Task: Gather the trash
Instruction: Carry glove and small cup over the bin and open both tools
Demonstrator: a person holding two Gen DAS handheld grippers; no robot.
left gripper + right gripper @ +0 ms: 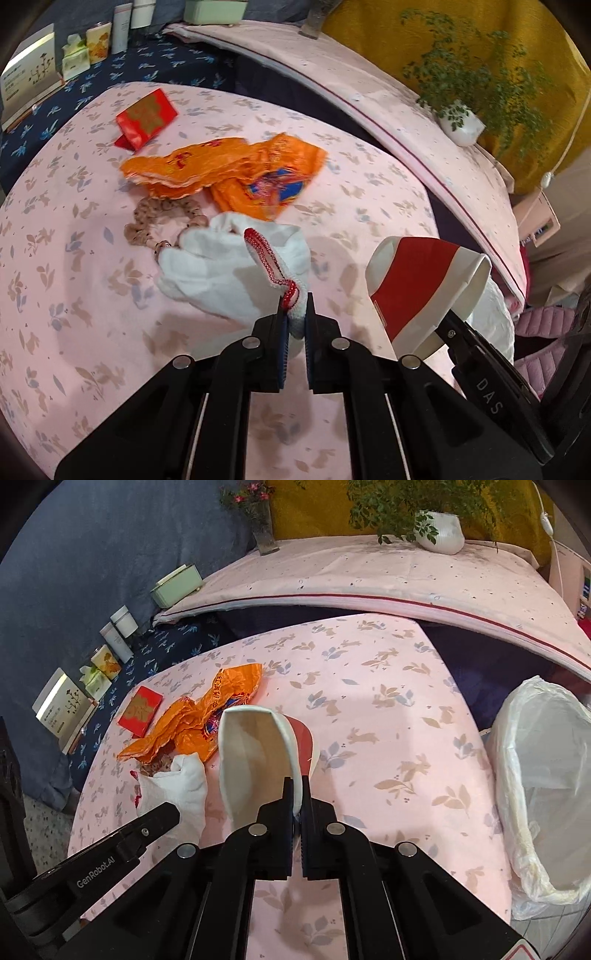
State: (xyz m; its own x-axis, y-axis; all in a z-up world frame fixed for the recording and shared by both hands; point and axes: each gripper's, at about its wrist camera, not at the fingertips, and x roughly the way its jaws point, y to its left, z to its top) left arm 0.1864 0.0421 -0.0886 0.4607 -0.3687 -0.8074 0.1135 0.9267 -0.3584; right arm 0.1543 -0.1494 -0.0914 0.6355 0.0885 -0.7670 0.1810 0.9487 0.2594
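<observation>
- The pink table (pixel 388 686) with its cloth of printed rabbits and leaves carried everything; it serves as the landmark here.
- The bin lined with a thin white plastic bag (pixel 546 775) stood just off the table's right edge, mouth open and tilted toward the table.
- The crumpled orange plastic wrapper (pixel 229 170) lay on the table's far left part, not yet collected.
- The white cotton glove with a red knitted cuff (pixel 221 269) lay toward the table's left, its fingers pointing away toward the wrapper and resting against a string of pinkish beads (pixel 155 221).
- The red-and-white paper cup (pixel 258 760), squashed flat-sided, hung above the table's middle, its mouth turned toward the right wrist camera.
- The flat red packet with gold print (pixel 146 118) sat beyond the wrapper, near the table's far left edge.
- The left tongs (pixel 295 314) were pressed together on the glove's cuff.
- The right tongs (pixel 298 794) were pinching the cup's rim wall, one finger inside and one outside.
- The relation that mattered, as I judged it: the bin lay to the right of the cup, on the right hand's own side, so that hand was the nearer. The cup's long axis ran away from the tongs over the table, so a carry rightward past the table's edge would likely bring it over the bin's mouth.
</observation>
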